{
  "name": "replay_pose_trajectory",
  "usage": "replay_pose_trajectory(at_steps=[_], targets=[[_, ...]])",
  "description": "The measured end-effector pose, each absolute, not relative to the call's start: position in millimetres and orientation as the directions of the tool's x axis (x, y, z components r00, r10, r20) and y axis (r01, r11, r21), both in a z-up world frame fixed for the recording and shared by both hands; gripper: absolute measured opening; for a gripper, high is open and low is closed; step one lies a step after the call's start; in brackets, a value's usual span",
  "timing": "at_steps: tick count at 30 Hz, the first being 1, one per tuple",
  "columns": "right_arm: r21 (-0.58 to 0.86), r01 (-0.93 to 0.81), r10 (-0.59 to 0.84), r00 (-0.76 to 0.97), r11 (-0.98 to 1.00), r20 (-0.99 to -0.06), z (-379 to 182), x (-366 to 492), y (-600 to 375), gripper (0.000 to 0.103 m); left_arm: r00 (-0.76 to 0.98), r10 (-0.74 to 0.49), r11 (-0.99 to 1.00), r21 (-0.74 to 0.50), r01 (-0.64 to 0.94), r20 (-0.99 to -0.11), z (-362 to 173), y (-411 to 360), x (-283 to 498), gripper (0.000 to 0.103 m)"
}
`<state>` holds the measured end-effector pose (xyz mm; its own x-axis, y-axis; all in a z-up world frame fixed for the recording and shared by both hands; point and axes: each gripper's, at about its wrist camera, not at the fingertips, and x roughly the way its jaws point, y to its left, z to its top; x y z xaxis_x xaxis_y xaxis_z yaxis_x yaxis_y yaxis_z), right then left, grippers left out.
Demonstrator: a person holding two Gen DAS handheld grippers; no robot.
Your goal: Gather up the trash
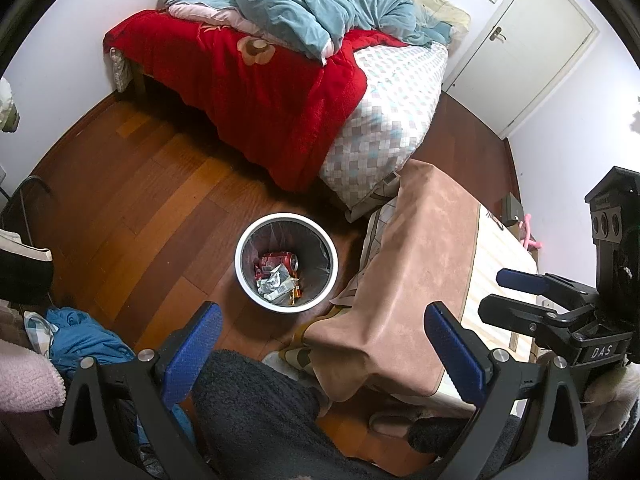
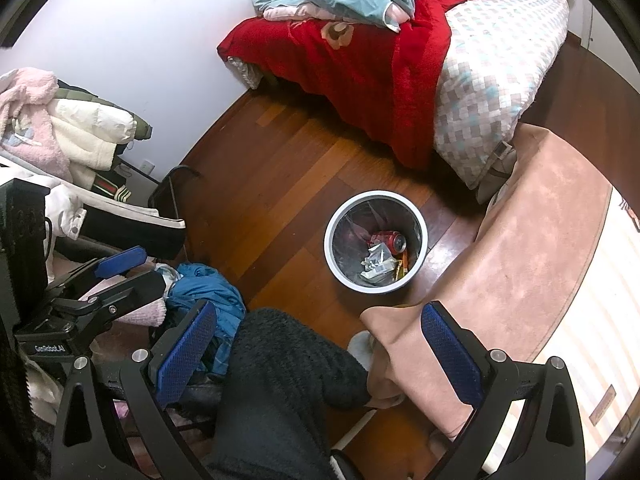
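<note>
Both the left gripper (image 1: 324, 354) and right gripper (image 2: 320, 350) hang spread apart, holding nothing. The trash bin (image 1: 286, 262) sits mid-frame, straight ahead and below both, roughly equally near, with a red can (image 1: 280, 260) inside.

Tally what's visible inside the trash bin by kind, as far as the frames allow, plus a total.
Inside the white bin:
Red soda can: 1
Crumpled silver-white wrapper: 1
Orange wrapper: 1
Total: 3 distinguishable items; the pile may hide more beneath.
</note>
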<state>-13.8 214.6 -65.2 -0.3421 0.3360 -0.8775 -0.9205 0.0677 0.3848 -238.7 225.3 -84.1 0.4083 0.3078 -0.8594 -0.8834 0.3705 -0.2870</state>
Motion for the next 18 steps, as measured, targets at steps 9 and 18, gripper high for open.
replay_pose_trajectory(at_steps=[9, 18], targets=[[0.388, -0.92, 0.334, -0.348, 0.059, -0.876, -63.1, -18.1, 214.7, 0.103, 0.411, 0.308, 0.374, -0.288, -0.882, -0.858, -83.7, 225.2, -238.5, 0.103], [0.389, -0.919, 0.333, -0.35, 0.059, -0.876, -62.3, -19.3, 215.4, 0.103, 0.41, 0.31, 0.371, -0.288, -0.883, -0.858, -83.3, 224.4, -238.9, 0.103]])
